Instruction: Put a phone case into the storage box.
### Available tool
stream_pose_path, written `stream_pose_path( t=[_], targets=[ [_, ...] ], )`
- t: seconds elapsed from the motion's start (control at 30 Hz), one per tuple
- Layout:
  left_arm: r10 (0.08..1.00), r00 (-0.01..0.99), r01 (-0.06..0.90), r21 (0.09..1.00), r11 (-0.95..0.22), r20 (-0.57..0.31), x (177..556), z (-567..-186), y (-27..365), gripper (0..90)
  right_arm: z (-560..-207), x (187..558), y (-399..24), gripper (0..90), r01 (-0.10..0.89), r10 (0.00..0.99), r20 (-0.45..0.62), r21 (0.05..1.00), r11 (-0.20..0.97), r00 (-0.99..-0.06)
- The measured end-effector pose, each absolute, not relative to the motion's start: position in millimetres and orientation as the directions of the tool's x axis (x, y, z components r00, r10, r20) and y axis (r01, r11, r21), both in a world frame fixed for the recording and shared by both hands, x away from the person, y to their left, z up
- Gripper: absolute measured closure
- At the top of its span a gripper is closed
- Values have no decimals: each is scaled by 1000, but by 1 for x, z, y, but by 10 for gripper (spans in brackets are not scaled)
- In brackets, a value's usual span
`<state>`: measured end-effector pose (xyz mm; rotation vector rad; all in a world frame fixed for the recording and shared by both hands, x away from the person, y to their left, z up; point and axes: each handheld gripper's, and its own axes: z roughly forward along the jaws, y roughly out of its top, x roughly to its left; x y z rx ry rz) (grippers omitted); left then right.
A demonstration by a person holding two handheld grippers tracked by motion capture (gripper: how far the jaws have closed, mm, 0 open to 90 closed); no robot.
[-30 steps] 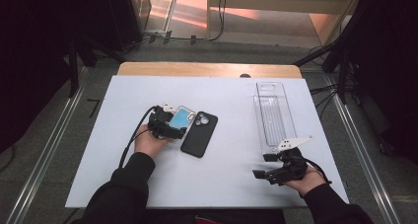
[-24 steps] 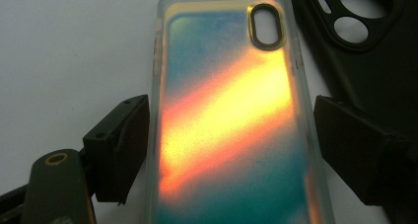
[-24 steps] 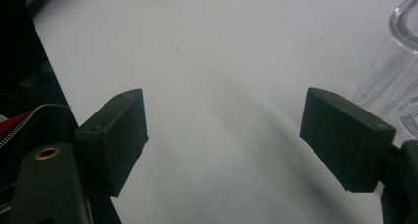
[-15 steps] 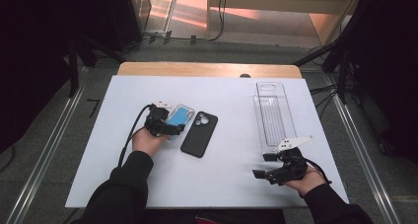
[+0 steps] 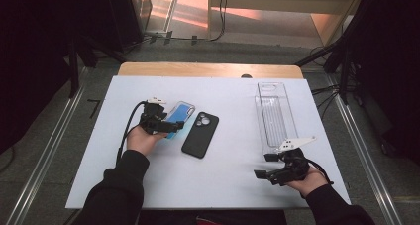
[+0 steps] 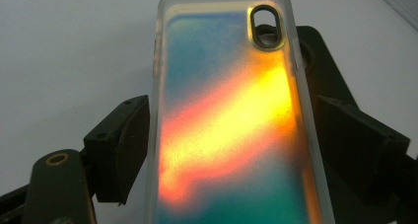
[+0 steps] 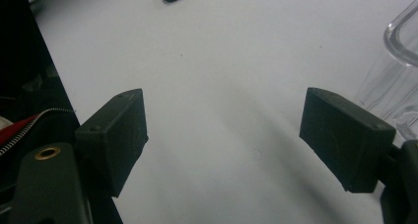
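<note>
The white table carries a clear plastic box at the right, a black phone case near the middle, and just to its left the shiny blue-and-orange phone case that the left gripper is working on. In the left gripper view that case lies lengthwise between the two jaws, which pinch it across its long edges, the black case partly under its far end. It looks like a light, thin shell, likely springy rather than stiff, so a hard squeeze could bow it, and its glossy back may slide; gripping the frosted side rims near the middle, as now, seems the safest hold. The right gripper rests near the front edge with its jaws spread over bare table, holding nothing
</note>
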<state>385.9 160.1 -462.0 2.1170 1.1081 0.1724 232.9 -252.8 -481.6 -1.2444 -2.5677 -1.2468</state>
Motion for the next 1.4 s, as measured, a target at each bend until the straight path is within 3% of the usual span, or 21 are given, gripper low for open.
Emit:
stream_pose_path(
  t=[0.43,0.8,1.1,1.4],
  targets=[
    [671,686,635,681,-365,-281,354,-440,153,170,-479,233,-252,174,662,658,330,664,349,-677],
    [633,728,596,700,-393,-264,325,-440,143,170,-474,231,-246,175,653,656,327,677,340,-680],
    [644,716,571,756,-319,-269,305,-444,143,169,-469,231,-237,175,659,653,346,681,320,-674],
    [654,730,493,816,-301,-200,297,-450,133,170,-456,233,-225,174,678,665,387,692,249,-639]
  ],
)
